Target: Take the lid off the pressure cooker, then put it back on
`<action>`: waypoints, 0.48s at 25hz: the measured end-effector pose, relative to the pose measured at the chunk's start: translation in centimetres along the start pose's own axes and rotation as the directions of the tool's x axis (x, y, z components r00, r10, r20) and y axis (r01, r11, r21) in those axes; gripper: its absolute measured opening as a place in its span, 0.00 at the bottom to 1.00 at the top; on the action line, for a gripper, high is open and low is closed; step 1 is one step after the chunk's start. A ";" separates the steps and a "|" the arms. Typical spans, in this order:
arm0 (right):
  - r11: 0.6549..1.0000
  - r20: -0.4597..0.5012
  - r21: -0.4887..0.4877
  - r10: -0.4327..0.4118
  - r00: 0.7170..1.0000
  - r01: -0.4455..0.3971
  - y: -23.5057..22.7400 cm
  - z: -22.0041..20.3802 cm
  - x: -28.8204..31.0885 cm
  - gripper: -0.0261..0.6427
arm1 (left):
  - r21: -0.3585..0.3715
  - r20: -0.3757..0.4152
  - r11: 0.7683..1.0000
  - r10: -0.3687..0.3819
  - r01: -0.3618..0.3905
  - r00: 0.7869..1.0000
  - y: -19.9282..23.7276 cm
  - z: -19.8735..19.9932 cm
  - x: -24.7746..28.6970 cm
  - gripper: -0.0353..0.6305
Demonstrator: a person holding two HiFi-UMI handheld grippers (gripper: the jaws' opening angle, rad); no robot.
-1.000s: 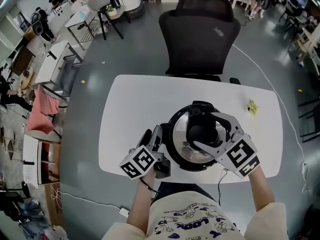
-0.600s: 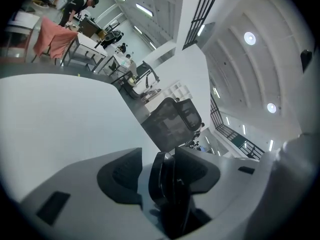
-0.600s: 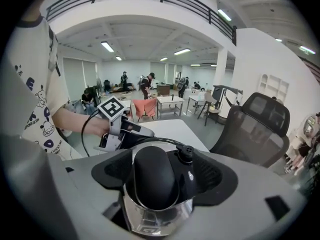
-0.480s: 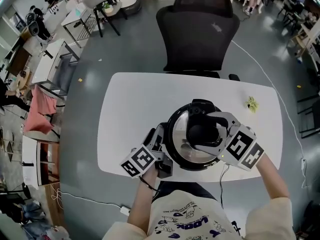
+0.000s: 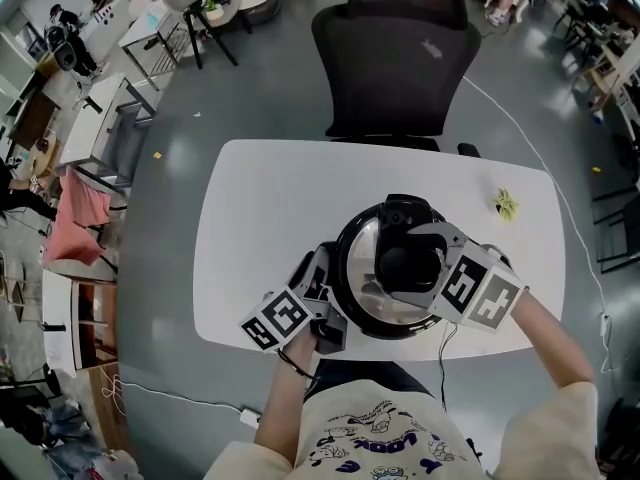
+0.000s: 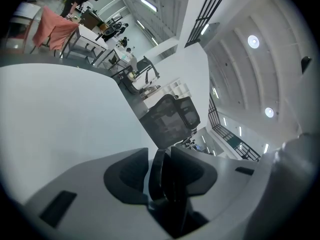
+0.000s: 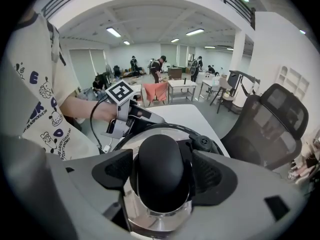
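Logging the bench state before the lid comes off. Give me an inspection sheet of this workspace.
Surface: white table.
Job's things: steel pressure cooker, lid on, black knob on top.
Clutter: small yellow-green scrap, table's far right.
Grippers: left gripper jaws just closing round black side handle, contact unclear; right gripper open, straddling the knob.
Cables: thin black cable hangs off near edge.
Surroundings: black office chair behind table.
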State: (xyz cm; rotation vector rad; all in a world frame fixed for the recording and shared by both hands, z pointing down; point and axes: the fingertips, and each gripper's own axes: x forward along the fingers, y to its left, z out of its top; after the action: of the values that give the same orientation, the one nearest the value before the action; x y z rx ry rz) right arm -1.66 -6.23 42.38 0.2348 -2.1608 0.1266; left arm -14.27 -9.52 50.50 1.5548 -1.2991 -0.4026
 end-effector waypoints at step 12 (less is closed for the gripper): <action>0.997 -0.155 -0.002 0.078 0.985 -0.080 -0.2 -1.3 1.2 0.55 | -0.023 -0.005 0.999 -0.031 0.031 1.000 -0.3 0.0 0.3 0.23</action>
State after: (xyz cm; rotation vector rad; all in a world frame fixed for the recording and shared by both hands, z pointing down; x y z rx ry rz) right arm -1.27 -6.37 44.11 0.1299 -2.0163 0.1754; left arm -13.98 -9.82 50.39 1.5574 -1.2642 -0.4312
